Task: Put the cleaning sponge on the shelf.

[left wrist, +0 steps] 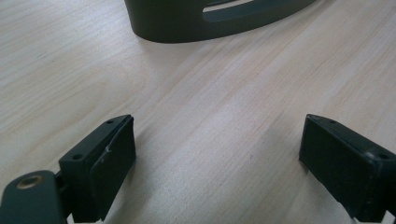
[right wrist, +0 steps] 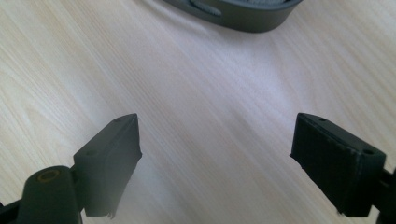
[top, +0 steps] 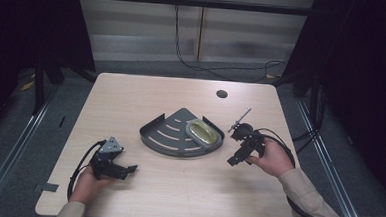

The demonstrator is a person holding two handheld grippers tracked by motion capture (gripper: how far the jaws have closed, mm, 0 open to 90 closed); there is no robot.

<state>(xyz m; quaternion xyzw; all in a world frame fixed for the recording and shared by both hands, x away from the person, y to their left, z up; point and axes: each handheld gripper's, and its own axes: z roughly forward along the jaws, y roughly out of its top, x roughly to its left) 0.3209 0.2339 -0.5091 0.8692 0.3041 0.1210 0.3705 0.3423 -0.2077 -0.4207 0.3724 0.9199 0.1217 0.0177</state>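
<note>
Yellow soap dish (top: 202, 132) atop grey rack (top: 167, 137)

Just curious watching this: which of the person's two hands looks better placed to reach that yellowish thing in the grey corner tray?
Probably the right gripper: the yellowish item lies at the tray's right end, nearer it. Left gripper sits farther off. Both jaws stand open.

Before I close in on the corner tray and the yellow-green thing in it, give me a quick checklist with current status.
1. Left gripper open, nothing between the jaws: ok.
2. Right gripper open, nothing between the jaws: ok.
3. Corner tray flat on the table: ok.
4. Yellow-green object inside the tray at its right end: ok.
5. Bare table between each gripper and the tray: ok.
6. What the object is, or how firm: cannot tell.
</note>
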